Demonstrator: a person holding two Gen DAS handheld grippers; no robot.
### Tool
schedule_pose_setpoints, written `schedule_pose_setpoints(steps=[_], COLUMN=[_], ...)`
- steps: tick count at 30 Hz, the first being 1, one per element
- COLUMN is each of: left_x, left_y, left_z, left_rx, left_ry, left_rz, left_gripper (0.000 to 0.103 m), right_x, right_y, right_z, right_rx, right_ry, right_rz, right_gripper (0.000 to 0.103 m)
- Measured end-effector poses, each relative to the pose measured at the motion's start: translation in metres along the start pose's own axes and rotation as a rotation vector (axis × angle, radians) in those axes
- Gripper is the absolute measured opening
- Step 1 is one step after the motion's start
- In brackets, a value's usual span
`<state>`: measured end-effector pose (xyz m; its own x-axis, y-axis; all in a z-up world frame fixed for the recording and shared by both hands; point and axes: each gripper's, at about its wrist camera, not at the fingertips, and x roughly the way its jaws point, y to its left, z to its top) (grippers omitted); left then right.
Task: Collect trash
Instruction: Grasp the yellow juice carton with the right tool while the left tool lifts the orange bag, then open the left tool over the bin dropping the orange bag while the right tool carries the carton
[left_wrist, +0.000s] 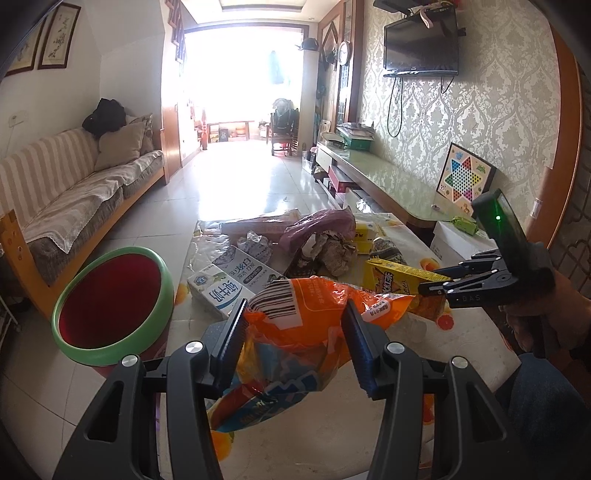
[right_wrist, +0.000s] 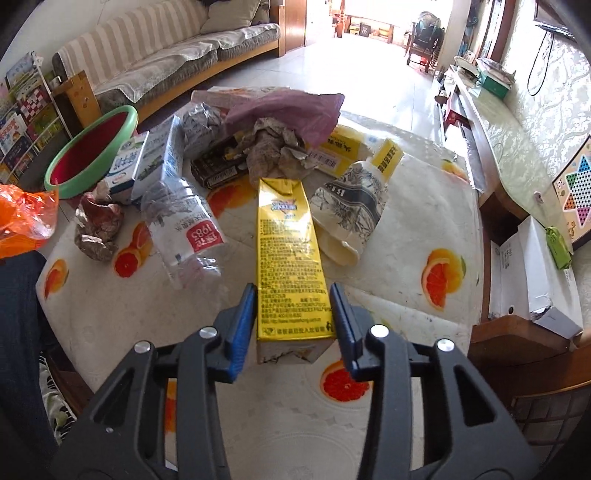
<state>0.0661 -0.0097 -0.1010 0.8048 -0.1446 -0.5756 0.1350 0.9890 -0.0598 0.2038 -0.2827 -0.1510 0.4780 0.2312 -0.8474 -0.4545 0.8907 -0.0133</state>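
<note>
Left gripper clamped on orange bag, ready for bin at nine o'clock; right gripper parted, straddling yellow carton.

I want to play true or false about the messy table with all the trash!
1. The left hand-held gripper has an orange snack bag between its fingers. True.
2. The yellow carton stands upright. False: it lies flat on the table, between the right hand-held gripper's fingers.
3. The bin has a green rim. True.
4. The clear plastic bottle is inside the bin. False: it lies on the table.
</note>
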Motion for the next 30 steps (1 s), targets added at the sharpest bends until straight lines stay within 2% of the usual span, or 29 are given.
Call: schedule_pose_setpoints(steps=[5, 14, 21, 26, 30], left_x=[-0.005, -0.014, -0.017, -0.019, -0.018], left_y=[0.002, 0.009, 0.023, 0.047, 0.088], left_z=[0.003, 0.003, 0.006, 0.018, 0.033], left_rx=[-0.005, -0.008, -0.03, -0.044, -0.079], left_ry=[-0.02, -0.035, -0.053, -0.082, -0.109], left_rz=[0.009, 0.026, 0.047, 0.09, 0.164], left_gripper=[0.048, 0.048, 0.048, 0.048, 0.049], right_x=[-0.031, -0.046, -0.085, -0.096, -0.095], right_y=[0.012, 0.013, 0.018, 0.038, 0.061], right_z=[-0.005, -0.001, 0.018, 0.039, 0.058], right_rx=[0.033, 0.062, 0.062, 0.044, 0.026], right_ry=[-0.083, -0.126, -0.209, -0.255, -0.284], right_rz=[0.003, -0.024, -0.038, -0.022, 0.009], right_gripper=[0.037, 0.037, 0.037, 0.037, 0.037])
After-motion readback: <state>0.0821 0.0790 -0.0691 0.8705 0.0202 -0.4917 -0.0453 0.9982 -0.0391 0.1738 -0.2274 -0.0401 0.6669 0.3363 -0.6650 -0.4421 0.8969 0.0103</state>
